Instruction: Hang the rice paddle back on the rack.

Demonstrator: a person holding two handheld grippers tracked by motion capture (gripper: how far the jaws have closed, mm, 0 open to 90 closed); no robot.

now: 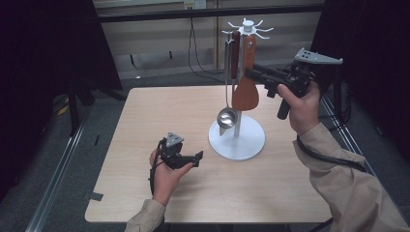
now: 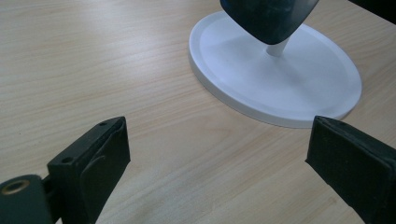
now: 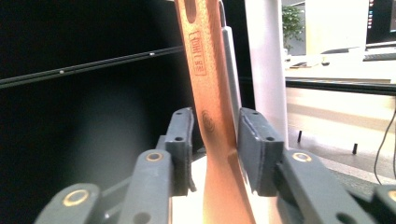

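My right gripper (image 1: 251, 73) is raised level at the rack (image 1: 237, 140), jaws either side of the spatula (image 1: 245, 89) handle. From the right gripper view the spatula (image 3: 210, 107) stands between the two pads (image 3: 254, 144); the jaws are narrow, set just off the wood, a thin gap visible on each side. I record them as not pressing on it. The spatula hangs from a hook at the top of the rack, blade down, above the white base. A ladle (image 1: 227, 116) hangs just beside it on the side toward my left hand, its bowl low near the base. The rack's white post (image 3: 266, 70) stands behind the spatula handle.

My left gripper (image 1: 193, 159) rests low over the table (image 1: 145, 121), held in my left hand (image 1: 164, 176), pointing toward the rack base and well apart from it. In the left gripper view its jaws stand wide with bare table (image 2: 93, 60) between them; the base (image 2: 275, 79) lies ahead, with the ladle bowl (image 2: 268, 18) above it.
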